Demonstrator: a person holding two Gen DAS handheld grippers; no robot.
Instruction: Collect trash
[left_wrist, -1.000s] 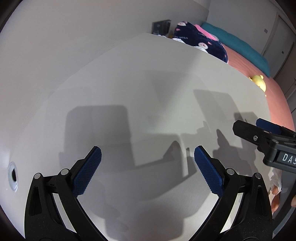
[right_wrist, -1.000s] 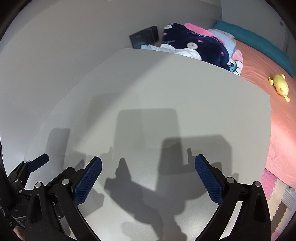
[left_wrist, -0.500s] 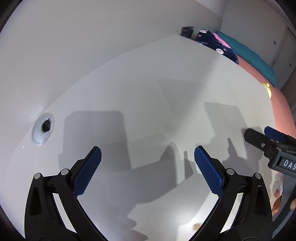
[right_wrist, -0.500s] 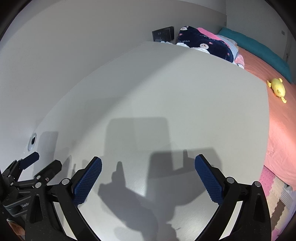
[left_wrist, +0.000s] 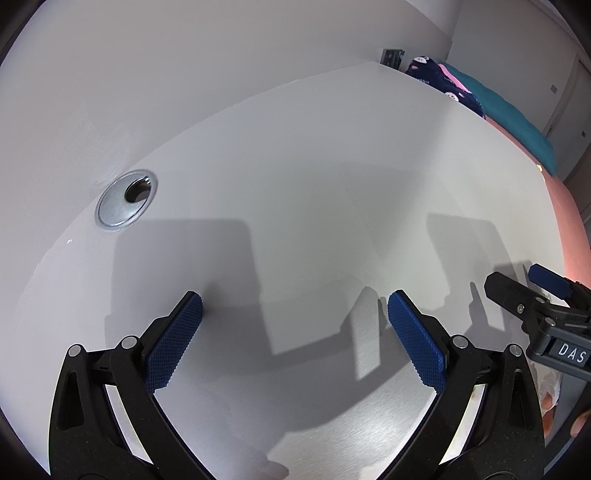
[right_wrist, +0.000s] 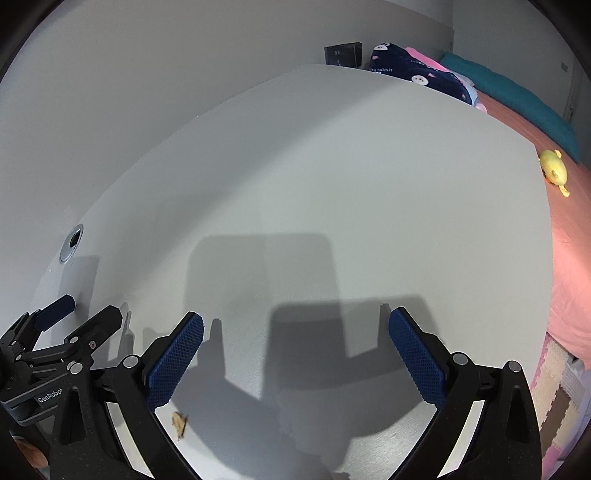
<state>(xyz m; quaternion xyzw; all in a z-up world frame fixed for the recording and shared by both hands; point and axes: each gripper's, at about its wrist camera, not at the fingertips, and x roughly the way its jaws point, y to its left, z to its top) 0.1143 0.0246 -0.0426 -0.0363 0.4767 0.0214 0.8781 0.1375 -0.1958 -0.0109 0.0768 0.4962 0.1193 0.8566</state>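
A small tan scrap of trash (right_wrist: 179, 424) lies on the white desk (right_wrist: 332, 184) near the front edge, just inside my right gripper's left finger. My right gripper (right_wrist: 295, 330) is open and empty above the desk; it also shows at the right edge of the left wrist view (left_wrist: 517, 291). My left gripper (left_wrist: 293, 317) is open and empty above the desk; it also shows at the left in the right wrist view (right_wrist: 88, 314). No trash shows between the left gripper's fingers.
A round metal cable grommet (left_wrist: 125, 201) sits in the desk at the back left, next to the white wall. Beyond the desk's right edge is a bed with a pink sheet (right_wrist: 569, 266), a yellow plush toy (right_wrist: 554, 171), a dark blue blanket (right_wrist: 421, 75) and a teal pillow (left_wrist: 517, 122).
Both grippers have pulled back and turned left: the grommet has come further into view, and the tan scrap has appeared at the bottom of the right wrist view. Both grippers stay open.
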